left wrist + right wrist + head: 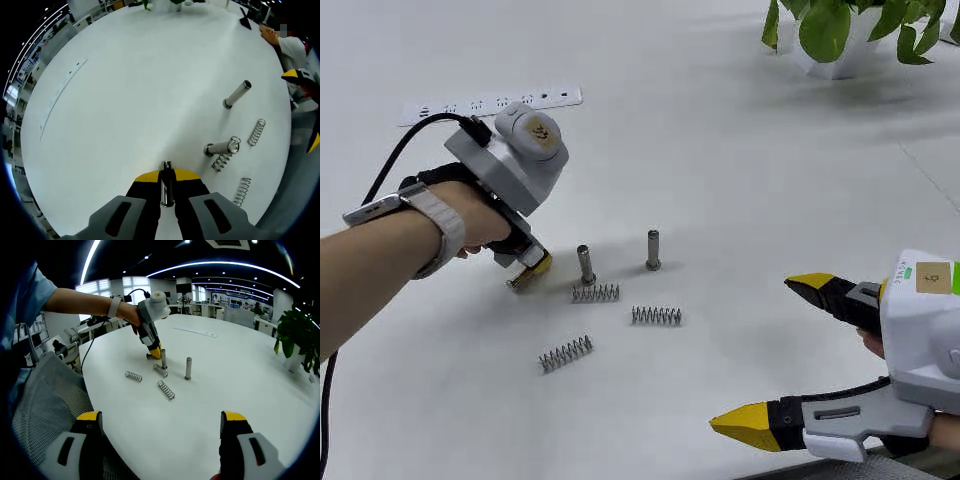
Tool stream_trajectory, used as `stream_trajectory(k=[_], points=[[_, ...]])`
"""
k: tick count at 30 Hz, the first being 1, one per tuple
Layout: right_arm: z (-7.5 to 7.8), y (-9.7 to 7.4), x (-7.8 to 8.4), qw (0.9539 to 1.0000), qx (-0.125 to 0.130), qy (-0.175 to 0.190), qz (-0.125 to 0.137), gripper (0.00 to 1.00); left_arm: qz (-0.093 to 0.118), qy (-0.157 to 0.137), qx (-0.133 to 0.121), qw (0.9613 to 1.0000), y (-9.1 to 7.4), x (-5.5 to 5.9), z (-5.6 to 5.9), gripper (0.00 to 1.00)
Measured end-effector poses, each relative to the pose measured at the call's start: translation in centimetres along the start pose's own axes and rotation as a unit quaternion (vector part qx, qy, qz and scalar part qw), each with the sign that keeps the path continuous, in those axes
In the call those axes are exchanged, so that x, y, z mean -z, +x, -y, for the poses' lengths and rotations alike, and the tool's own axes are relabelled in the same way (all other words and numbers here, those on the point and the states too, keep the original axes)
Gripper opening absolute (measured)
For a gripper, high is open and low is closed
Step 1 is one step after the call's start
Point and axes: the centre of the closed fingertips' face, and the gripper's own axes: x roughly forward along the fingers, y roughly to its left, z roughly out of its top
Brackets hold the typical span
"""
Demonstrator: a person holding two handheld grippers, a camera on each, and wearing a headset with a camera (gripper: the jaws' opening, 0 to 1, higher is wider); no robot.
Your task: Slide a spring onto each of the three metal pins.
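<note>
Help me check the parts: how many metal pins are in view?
3 pins. Two stand upright on the table, one next to a spring, one farther right; the third is clamped in the left gripper.

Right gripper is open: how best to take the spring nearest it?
Grip the spring near one end, across its coils, coming down from above. It lies flat on the table, apart from the other springs and the pins; that probably leaves the far end free for a pin.
</note>
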Motion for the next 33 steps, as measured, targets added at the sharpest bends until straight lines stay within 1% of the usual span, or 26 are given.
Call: stream_trajectory(k=[2,4,5,7,8,10,11,13,14,17,18,19,20,22,23,24,25,28,29,30,33], points=[[0.0,0.0,0.0,1.0,0.0,-0.001,-0.001,0.99,0.007,-0.006,0.002,1.0,-0.2,0.2,0.1,0.09],[-0.1,0.0,0.0,1.0,0.0,-0.001,-0.002,0.99,0.021,-0.007,0.004,0.9997,-0.3,0.3,0.2,0.09],[-0.1,0.0,0.0,1.0,0.0,-0.001,-0.002,0.99,0.03,-0.015,0.004,0.9994,-0.4,0.3,0.3,0.08],[-0.1,0.0,-0.1,1.0,0.0,-0.001,-0.001,0.99,0.048,-0.019,0.007,0.9986,-0.5,0.3,0.3,0.08],[-0.2,0.0,-0.1,1.0,-0.001,-0.002,-0.001,0.99,0.061,-0.03,0.011,0.9976,-0.5,0.2,0.3,0.08],[-0.4,0.1,-0.2,1.0,-0.003,-0.004,-0.002,0.99,0.079,-0.047,0.016,0.9956,-0.4,0.1,-0.1,0.08],[-0.4,0.2,-0.2,1.0,-0.003,-0.004,-0.002,0.99,0.083,-0.047,0.015,0.9953,-0.3,0.2,-0.4,0.08],[-0.6,0.3,-0.3,1.0,-0.005,-0.005,-0.002,0.99,0.094,-0.059,0.013,0.9938,-0.2,0.3,-0.8,0.08],[-0.7,0.3,-0.3,1.0,-0.005,-0.005,-0.002,0.99,0.097,-0.059,0.011,0.9935,-0.1,0.4,-1.0,0.08],[-0.8,0.4,-0.3,0.9999,-0.008,-0.006,-0.003,0.99,0.114,-0.062,0.007,0.9916,-0.3,0.6,-1.4,0.08],[-0.9,0.5,-0.2,0.9999,-0.008,-0.008,-0.005,0.99,0.128,-0.068,0.006,0.9895,-0.6,0.4,-1.5,0.08],[-0.9,0.5,-0.2,0.9999,-0.008,-0.008,-0.006,0.99,0.135,-0.071,0.006,0.9884,-0.8,0.5,-1.5,0.08],[-1.0,0.5,-0.1,0.9999,-0.009,-0.007,-0.006,0.99,0.145,-0.076,0.006,0.9864,-1.0,0.4,-1.7,0.08],[-1.2,0.6,-0.1,0.9999,-0.011,-0.006,-0.006,0.99,0.153,-0.082,0.007,0.9849,-1.4,0.6,-1.7,0.08],[-1.2,0.6,0.0,0.9999,-0.011,-0.007,-0.007,0.99,0.159,-0.086,0.007,0.9835,-1.6,0.6,-1.7,0.08],[-1.3,0.6,0.0,0.9999,-0.012,-0.008,-0.008,0.99,0.161,-0.086,0.007,0.9832,-1.8,0.7,-1.6,0.08],[-1.4,0.7,0.0,0.9998,-0.013,-0.008,-0.008,0.99,0.168,-0.086,0.003,0.982,-2.0,0.8,-1.6,0.08],[-1.5,0.7,0.0,0.9998,-0.015,-0.008,-0.007,0.99,0.179,-0.081,-0.001,0.9805,-2.5,0.9,-1.6,0.08],[-1.5,0.8,-0.1,0.9998,-0.015,-0.008,-0.007,0.99,0.179,-0.076,-0.001,0.981,-2.6,1.0,-1.4,0.08],[-1.5,0.8,-0.1,0.9998,-0.016,-0.009,-0.008,0.99,0.182,-0.074,-0.004,0.9806,-2.9,1.1,-1.4,0.08],[-1.7,0.9,-0.1,0.9998,-0.018,-0.009,-0.008,0.99,0.188,-0.076,-0.005,0.9792,-3.3,1.2,-1.4,0.08]])
